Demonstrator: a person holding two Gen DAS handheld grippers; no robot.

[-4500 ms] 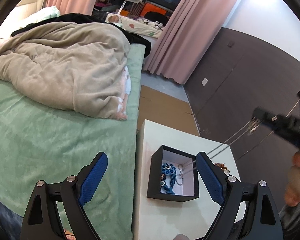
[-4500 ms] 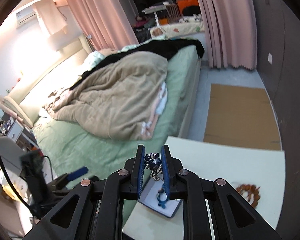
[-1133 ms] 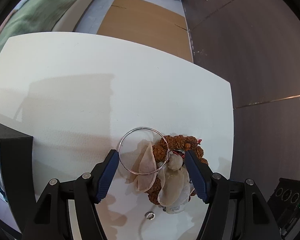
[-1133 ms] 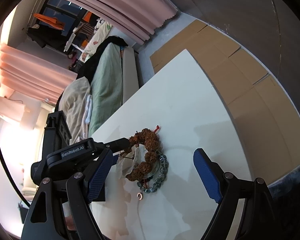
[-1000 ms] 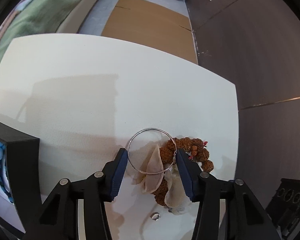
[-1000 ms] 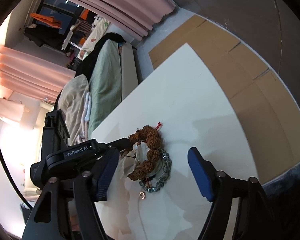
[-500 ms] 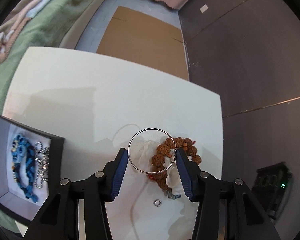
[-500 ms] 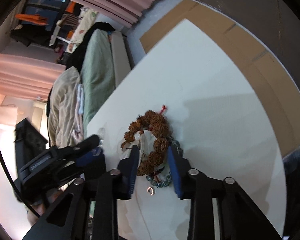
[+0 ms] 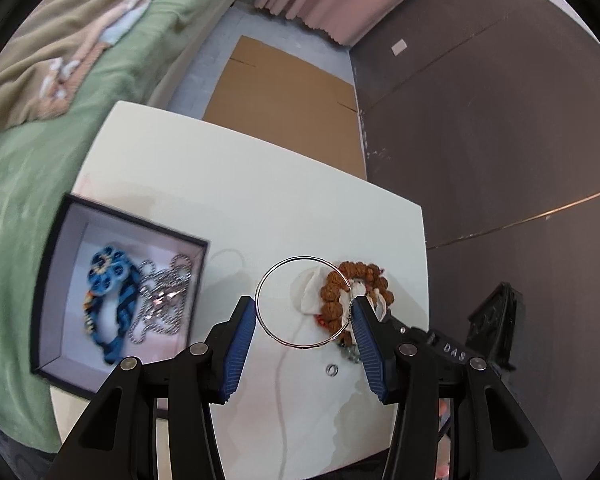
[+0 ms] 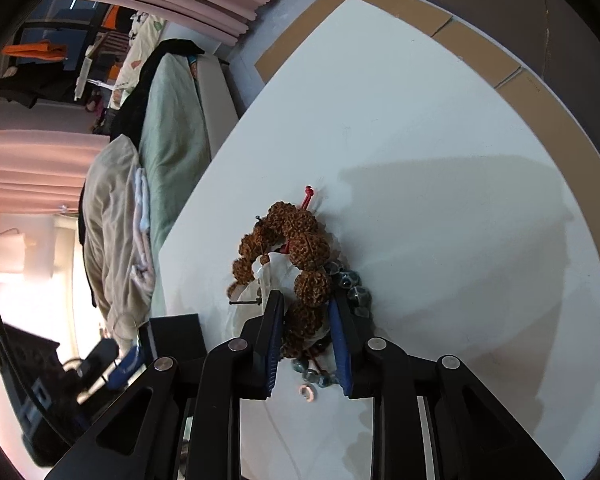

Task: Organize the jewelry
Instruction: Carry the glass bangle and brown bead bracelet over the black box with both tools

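Crowding the right tongs, closing on brown beads, lie seemingly greenish beads.

Shiny metal bangle; rough brown bead bracelet

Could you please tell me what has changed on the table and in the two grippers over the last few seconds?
The left gripper closed on the silver hoop and has lifted it off the jewelry pile toward the box. The right gripper, having let go of the blue piece now in the box, has just been closing on the brown bead bracelet. The box, the small ring and the table stay put.
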